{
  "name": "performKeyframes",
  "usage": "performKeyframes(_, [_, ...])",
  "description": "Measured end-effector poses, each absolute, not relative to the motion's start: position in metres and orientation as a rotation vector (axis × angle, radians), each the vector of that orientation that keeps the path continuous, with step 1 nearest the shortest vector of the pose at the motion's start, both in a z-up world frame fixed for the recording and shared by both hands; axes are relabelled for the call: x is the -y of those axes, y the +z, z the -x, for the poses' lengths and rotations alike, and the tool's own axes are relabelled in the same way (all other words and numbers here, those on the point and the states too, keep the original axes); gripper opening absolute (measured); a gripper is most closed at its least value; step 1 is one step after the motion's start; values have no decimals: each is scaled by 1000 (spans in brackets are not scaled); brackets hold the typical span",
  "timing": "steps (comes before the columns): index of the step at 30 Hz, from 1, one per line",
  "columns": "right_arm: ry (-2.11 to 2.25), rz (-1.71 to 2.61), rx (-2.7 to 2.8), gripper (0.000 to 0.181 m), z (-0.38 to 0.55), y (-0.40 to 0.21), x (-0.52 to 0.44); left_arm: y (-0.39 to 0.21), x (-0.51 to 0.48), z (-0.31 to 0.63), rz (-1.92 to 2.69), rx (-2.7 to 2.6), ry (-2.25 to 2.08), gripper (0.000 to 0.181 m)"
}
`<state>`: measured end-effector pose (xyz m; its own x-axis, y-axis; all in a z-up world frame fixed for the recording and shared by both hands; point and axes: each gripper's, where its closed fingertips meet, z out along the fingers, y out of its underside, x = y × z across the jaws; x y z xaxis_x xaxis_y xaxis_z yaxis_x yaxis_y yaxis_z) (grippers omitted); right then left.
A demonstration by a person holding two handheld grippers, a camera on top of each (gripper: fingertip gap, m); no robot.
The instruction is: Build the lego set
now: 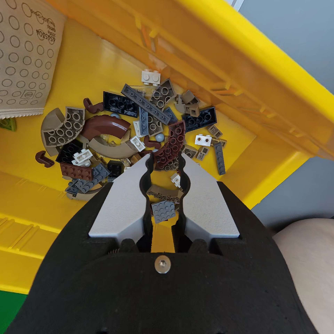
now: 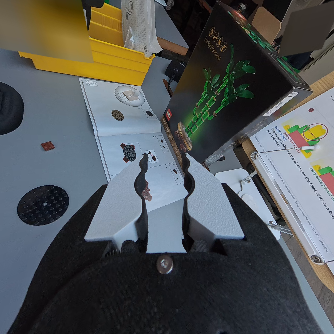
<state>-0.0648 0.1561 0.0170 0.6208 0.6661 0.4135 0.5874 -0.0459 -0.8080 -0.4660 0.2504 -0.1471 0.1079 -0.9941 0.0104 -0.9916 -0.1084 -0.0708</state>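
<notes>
In the left wrist view, a pile of loose brown, tan, black, grey and white Lego pieces (image 1: 115, 133) lies in a yellow bin (image 1: 235, 63). My left gripper (image 1: 166, 155) reaches down into the pile. Its jaws are partly closed on the lower end of a reddish-brown curved plate (image 1: 173, 142), with a finger touching each side. In the right wrist view, my right gripper (image 2: 163, 157) is open and empty above the open instruction booklet (image 2: 124, 126). A black round plate (image 2: 43, 205) and a small reddish-brown plate (image 2: 47, 146) lie on the grey table (image 2: 63, 171) to its left.
A tan paper bag (image 1: 27, 54) lies in the bin's far left corner. The set's black box (image 2: 226, 90) stands right of the booklet. A yellow bin (image 2: 108, 59) with a white bag (image 2: 139, 27) stands behind it. A printed sheet on a stand (image 2: 298, 171) is at the right. There is about 45 cm between the tips of the two grippers.
</notes>
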Motion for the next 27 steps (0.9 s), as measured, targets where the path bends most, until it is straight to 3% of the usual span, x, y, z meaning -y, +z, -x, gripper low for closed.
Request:
performKeyframes(14, [102, 1728, 1033, 38, 66, 15, -157, -92, -247, 499, 2314, -1815, -92, 25])
performKeyframes(18, [104, 1735, 1042, 38, 68, 11, -157, -99, -198, 501, 2317, -2032, -332, 25])
performKeyframes(27, [103, 1733, 1039, 38, 67, 12, -157, -125, -189, 497, 2460, -2149, -372, 25])
